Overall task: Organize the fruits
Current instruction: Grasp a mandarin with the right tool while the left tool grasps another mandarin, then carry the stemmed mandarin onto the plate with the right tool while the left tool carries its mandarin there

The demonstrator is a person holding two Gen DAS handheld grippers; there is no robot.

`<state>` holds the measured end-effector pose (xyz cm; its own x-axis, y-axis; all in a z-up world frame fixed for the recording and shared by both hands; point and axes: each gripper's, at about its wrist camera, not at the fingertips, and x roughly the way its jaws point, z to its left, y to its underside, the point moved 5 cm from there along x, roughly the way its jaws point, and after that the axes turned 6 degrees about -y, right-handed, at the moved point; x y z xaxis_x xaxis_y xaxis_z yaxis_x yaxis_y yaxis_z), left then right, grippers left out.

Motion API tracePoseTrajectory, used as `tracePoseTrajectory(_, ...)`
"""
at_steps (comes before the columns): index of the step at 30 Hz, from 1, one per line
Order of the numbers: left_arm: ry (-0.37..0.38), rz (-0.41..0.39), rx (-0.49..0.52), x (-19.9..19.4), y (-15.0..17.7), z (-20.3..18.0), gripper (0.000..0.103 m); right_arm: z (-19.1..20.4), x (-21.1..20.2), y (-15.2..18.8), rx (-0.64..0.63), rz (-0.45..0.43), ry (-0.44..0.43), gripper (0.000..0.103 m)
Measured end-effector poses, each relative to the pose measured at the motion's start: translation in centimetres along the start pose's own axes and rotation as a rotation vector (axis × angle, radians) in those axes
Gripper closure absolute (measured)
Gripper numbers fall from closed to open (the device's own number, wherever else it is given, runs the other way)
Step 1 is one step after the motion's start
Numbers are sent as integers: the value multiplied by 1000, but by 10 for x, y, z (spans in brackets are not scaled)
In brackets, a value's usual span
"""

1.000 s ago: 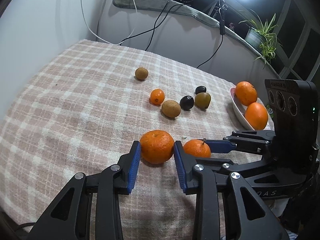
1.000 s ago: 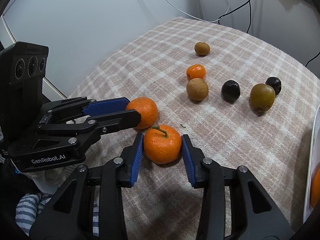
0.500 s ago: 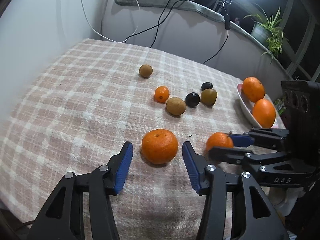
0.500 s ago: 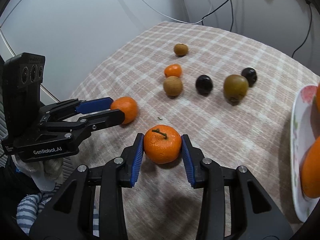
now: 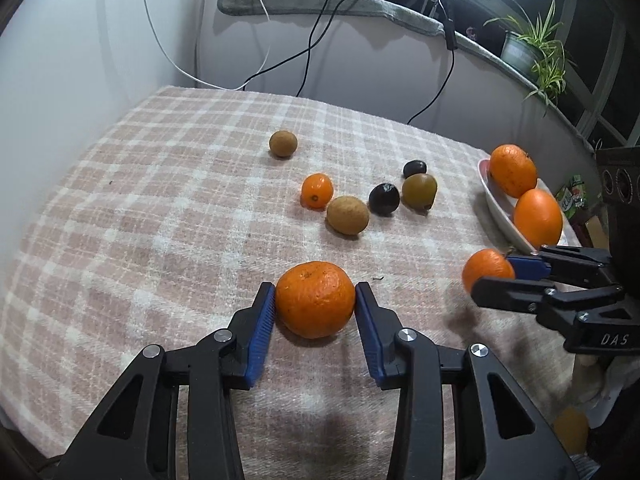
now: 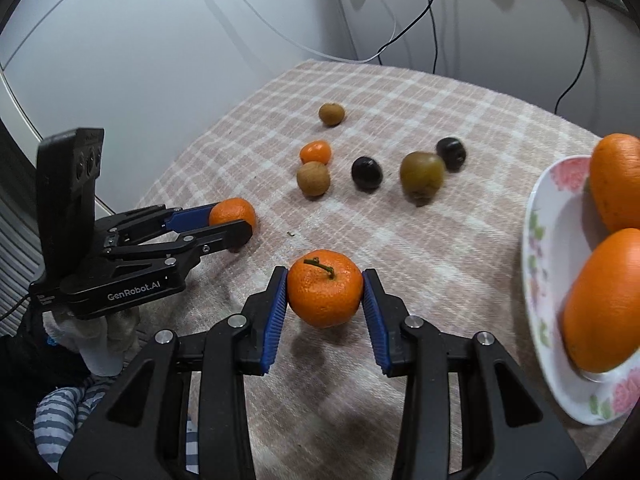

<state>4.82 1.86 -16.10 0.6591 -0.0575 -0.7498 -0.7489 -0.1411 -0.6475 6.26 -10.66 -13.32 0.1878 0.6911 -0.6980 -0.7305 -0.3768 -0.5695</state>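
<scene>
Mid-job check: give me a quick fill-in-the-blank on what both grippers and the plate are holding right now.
1. The right gripper is shut on a mandarin that has a green ____ on top.
2. The flowered plate holds ____ oranges.
3. The left gripper is shut on a mandarin without stem, which rests on the checked ____.
4. Between the kiwis lie ____ dark fruits.

Missing words: stem; two; cloth; two

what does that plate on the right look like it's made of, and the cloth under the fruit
Plate: probably glazed ceramic or melamine; glossy white surface with printed pink flowers. Cloth: looks like soft woven fabric, matte and slightly fuzzy, in a pink and cream plaid.
</scene>
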Motion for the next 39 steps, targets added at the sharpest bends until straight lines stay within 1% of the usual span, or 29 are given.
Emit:
tracePoseTrajectory(4, 25, -21, -6, -6, -9, -6, 64, -7, -22, -2, 10, -42, 16, 64)
tracePoseTrajectory(10, 88, -53, 20, -12, -29, -31, 64, -21, -58, 0, 34, -102, 59, 64)
tracePoseTrajectory(18, 182, -65, 85, -6, -48, -82, 64, -60, -102, 9, 100, -167, 138, 64)
tracePoseTrajectory(24, 226, -71, 146, 1, -59, -121, 64, -94, -129, 19, 164, -212, 200, 64)
tracePoseTrajectory(31, 264, -47, 193, 19, -65, -159, 64, -130, -148, 26, 222, -237, 263, 64)
tracePoseTrajectory(34, 273, -44, 221, 25, -67, -177, 64, -144, -147, 27, 237, -233, 284, 64)
tracePoseTrajectory(39, 272, -42, 254, 33, -69, -194, 64, -160, -141, 29, 256, -218, 298, 64)
